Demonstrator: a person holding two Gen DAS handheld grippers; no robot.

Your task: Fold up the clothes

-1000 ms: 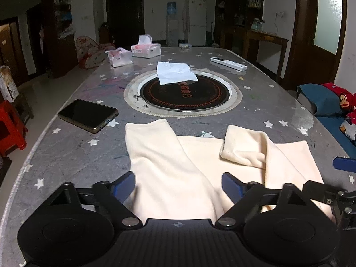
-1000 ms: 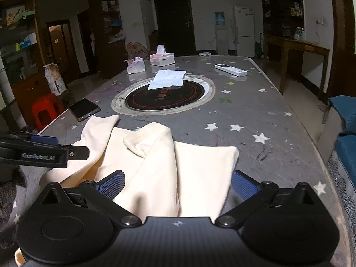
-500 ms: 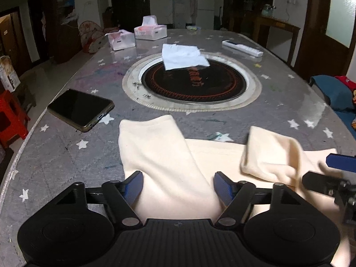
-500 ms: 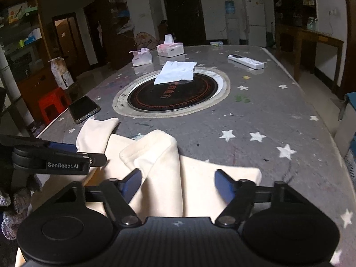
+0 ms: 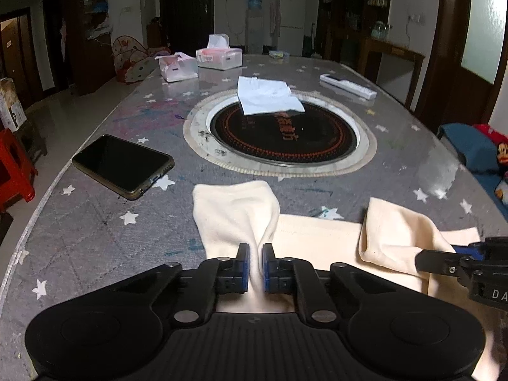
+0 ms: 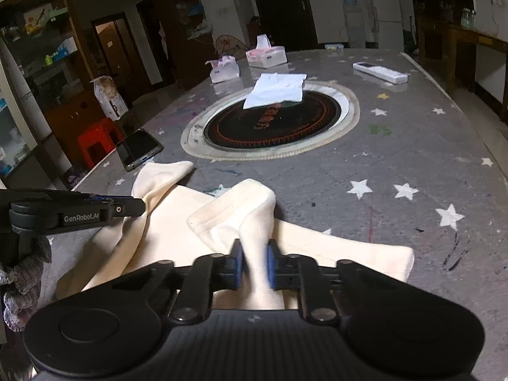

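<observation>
A cream garment (image 5: 317, 231) lies on the near end of the grey star-patterned table (image 5: 95, 228), with both sleeves folded inward over its body. My left gripper (image 5: 255, 265) is shut on the left sleeve (image 5: 235, 212), pinching the cloth into a ridge. My right gripper (image 6: 254, 262) is shut on the right sleeve (image 6: 244, 209) the same way. The garment's body (image 6: 333, 247) spreads flat to the right in the right wrist view. Each gripper shows side-on in the other's view: the right gripper (image 5: 457, 258) and the left gripper (image 6: 79, 211).
A black phone (image 5: 122, 165) lies left of the garment. A round inset hotplate (image 5: 282, 133) fills the table's middle, with a folded white cloth (image 5: 266, 98) on it. Tissue boxes (image 5: 219, 57) and a remote (image 5: 347, 85) sit at the far end. A red stool (image 6: 95, 143) stands left.
Both grippers went from wide open to shut, each closing on a folded-in sleeve. Both moved slightly forward over the garment, and the cloth now bunches between the fingers.
</observation>
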